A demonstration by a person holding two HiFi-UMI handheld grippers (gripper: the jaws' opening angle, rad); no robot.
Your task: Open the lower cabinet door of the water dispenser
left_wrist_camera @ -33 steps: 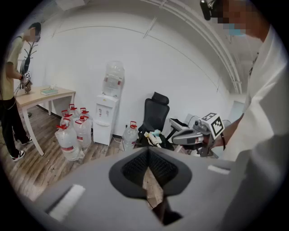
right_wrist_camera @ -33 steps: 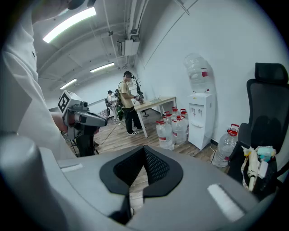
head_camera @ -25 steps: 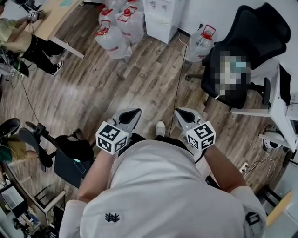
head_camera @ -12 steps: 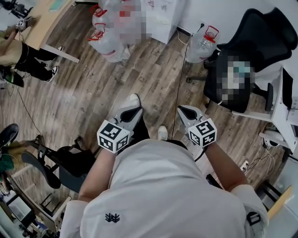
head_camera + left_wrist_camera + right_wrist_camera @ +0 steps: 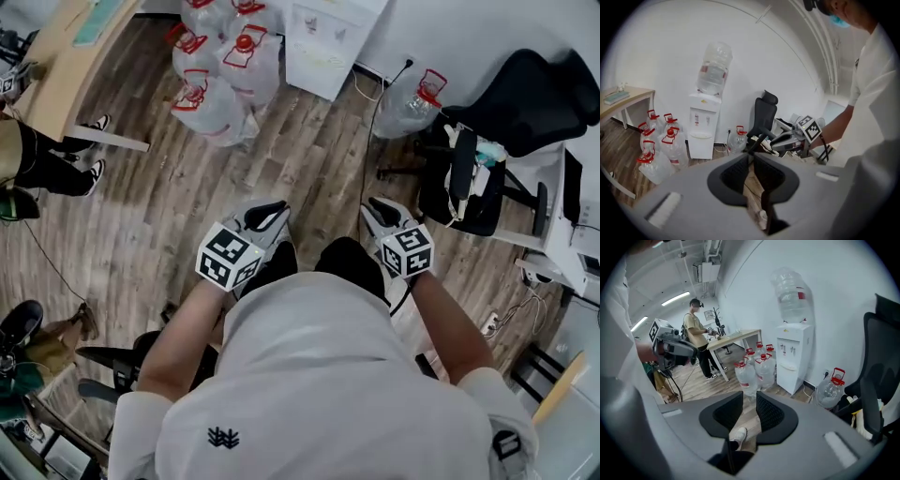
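Observation:
The white water dispenser (image 5: 328,37) stands against the far wall with a large bottle on top (image 5: 712,70). Its lower cabinet door (image 5: 702,145) (image 5: 790,378) is closed. Both grippers are held out in front of the person, well short of the dispenser. My left gripper (image 5: 265,217) (image 5: 751,157) has its tips together and holds nothing. My right gripper (image 5: 382,211) (image 5: 749,397) has its jaws opening, with only floor and a shoe showing in the gap.
Several red-capped water jugs (image 5: 220,75) crowd the floor left of the dispenser. One more jug (image 5: 412,98) sits to its right beside a black office chair (image 5: 506,122). A wooden desk (image 5: 66,66) and a person (image 5: 696,329) are at left. A cable (image 5: 366,159) runs across the floor.
The person has walked toward the dispenser; it and the jugs sit closer. Both grippers moved forward with the body. The right jaws have parted.

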